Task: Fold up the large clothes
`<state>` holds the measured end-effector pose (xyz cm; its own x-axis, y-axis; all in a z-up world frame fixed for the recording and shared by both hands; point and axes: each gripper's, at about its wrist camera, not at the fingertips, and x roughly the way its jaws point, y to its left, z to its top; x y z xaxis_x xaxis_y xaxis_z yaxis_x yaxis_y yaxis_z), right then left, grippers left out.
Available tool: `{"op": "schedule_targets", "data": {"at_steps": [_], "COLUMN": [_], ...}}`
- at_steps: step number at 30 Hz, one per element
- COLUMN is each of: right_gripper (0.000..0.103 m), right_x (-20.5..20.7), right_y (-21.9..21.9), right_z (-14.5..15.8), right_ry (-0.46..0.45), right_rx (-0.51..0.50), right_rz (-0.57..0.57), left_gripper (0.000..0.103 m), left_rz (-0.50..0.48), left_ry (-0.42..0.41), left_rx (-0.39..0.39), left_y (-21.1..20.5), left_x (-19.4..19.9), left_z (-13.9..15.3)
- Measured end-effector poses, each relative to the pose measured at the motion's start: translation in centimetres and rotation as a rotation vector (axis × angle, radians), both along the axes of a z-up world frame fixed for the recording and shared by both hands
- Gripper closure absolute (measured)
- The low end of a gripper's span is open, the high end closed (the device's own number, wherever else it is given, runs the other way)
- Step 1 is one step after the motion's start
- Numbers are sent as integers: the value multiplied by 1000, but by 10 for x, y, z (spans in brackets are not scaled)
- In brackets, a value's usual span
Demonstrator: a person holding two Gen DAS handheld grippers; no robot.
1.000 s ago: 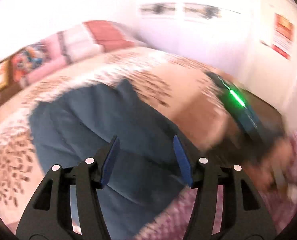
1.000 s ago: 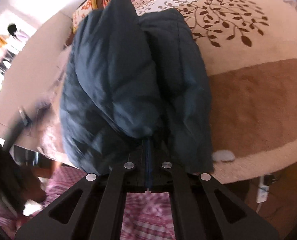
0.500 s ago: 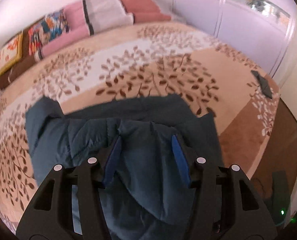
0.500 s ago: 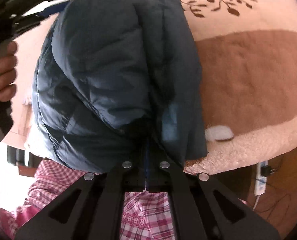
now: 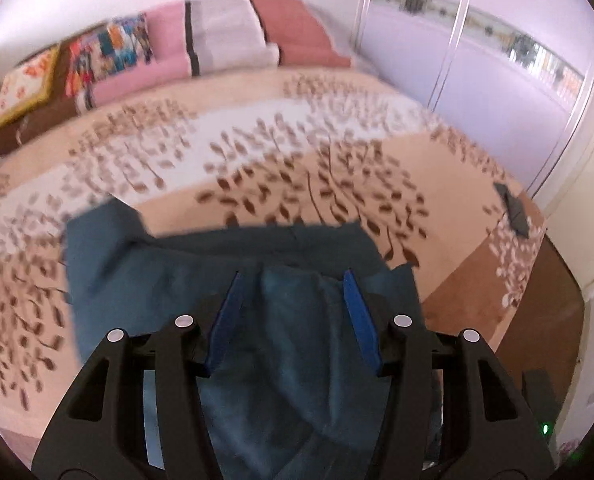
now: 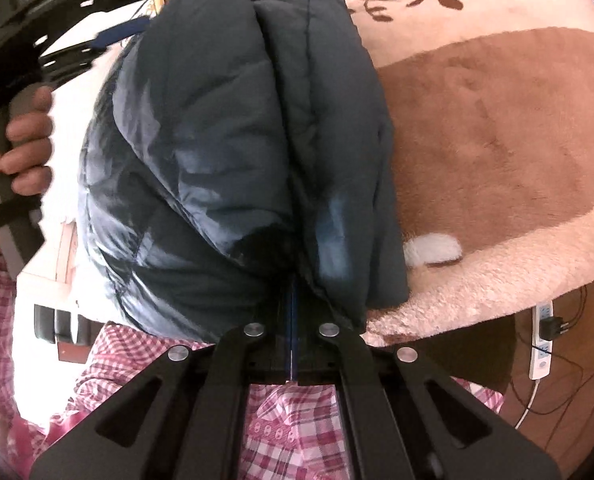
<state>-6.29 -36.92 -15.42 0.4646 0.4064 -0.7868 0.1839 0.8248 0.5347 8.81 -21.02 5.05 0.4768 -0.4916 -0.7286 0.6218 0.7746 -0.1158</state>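
A dark blue padded jacket [image 5: 201,272] lies on the near edge of the bed, partly bunched. My left gripper [image 5: 293,304] is open just above it, blue pads either side of a raised fold, holding nothing. My right gripper [image 6: 293,292] is shut on the jacket [image 6: 233,128] and holds a thick bundle of it up off the bed, filling most of the right wrist view. The left gripper [image 6: 93,44] and the hand holding it show at the upper left of that view, beside the bundle.
The bed has a beige cover with a brown leaf pattern [image 5: 281,148] and pillows [image 5: 185,40] at its head. A dark flat object [image 5: 515,210] lies near the bed's right edge. A white power strip [image 6: 543,340] lies on the floor. Wardrobe doors [image 5: 477,80] stand at right.
My left gripper swung from the bedside to face the bed and moved in over the jacket, staying open. My right gripper stayed shut on the jacket and lifted the bundle closer.
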Motion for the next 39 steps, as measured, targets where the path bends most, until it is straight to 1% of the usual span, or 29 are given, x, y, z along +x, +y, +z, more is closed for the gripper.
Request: {"op": "schedule_targets", "data": {"at_steps": [2, 4, 7, 8, 9, 11, 12, 14, 15, 16, 18, 19, 21, 25, 27, 28, 31, 33, 37, 39], "right_gripper": [103, 103, 95, 87, 84, 74, 71, 58, 43, 39, 38, 34, 34, 34, 34, 34, 34, 34, 34, 34], "right_x": [-5, -11, -21, -24, -26, -30, -31, -31, -29, -25, -18, -11, 4, 34, 47, 52, 63, 68, 67, 65], "right_y": [1, 0, -1, -2, -5, -9, -12, -19, -22, -27, -32, -35, -42, -53, -58, -60, -62, -60, -55, -52], "right_z": [8, 17, 30, 34, 38, 47, 51, 61, 65, 69, 67, 66, 62, 57, 52, 48, 34, 27, 24, 22], "right_ry": [-16, -30, -56, -61, -71, -93, -101, -132, -142, -148, -147, -143, -124, -103, -80, -68, -25, -5, 10, 37], "right_rx": [-16, -30, -35, -49, -65, -87, -100, -114, -120, -121, -103, -86, -62, -5, 24, 39, 86, 111, 98, 50], "right_rz": [3, 4, 2, -3, -13, -35, -45, -79, -106, -125, -149, -157, -180, -210, -232, -240, -243, -227, -206, -189], "left_gripper": [40, 35, 30, 29, 28, 25, 25, 22, 22, 22, 21, 21, 20, 20, 19, 18, 13, 9, 4, 4], "left_rz": [20, 44, 95, 115, 128, 166, 183, 216, 226, 234, 237, 234, 225, 182, 157, 152, 136, 125, 143, 144], "left_ry": [-15, -25, -25, -17, -8, 27, 48, 124, 172, 211, 277, 301, 344, 393, 399, 399, 429, 423, 451, 460], "left_rx": [-30, -42, -44, -47, -53, -69, -82, -115, -130, -139, -148, -149, -159, -186, -176, -166, -172, -157, -170, -172], "left_y": [24, 49, 94, 107, 118, 145, 155, 174, 180, 185, 190, 190, 188, 178, 172, 169, 165, 164, 165, 163], "left_x": [-4, -9, -21, -25, -28, -38, -42, -50, -55, -58, -66, -68, -71, -71, -70, -69, -67, -65, -61, -59], "left_z": [15, 24, 27, 24, 22, 11, 4, -14, -27, -37, -57, -64, -78, -93, -99, -102, -113, -116, -126, -131]}}
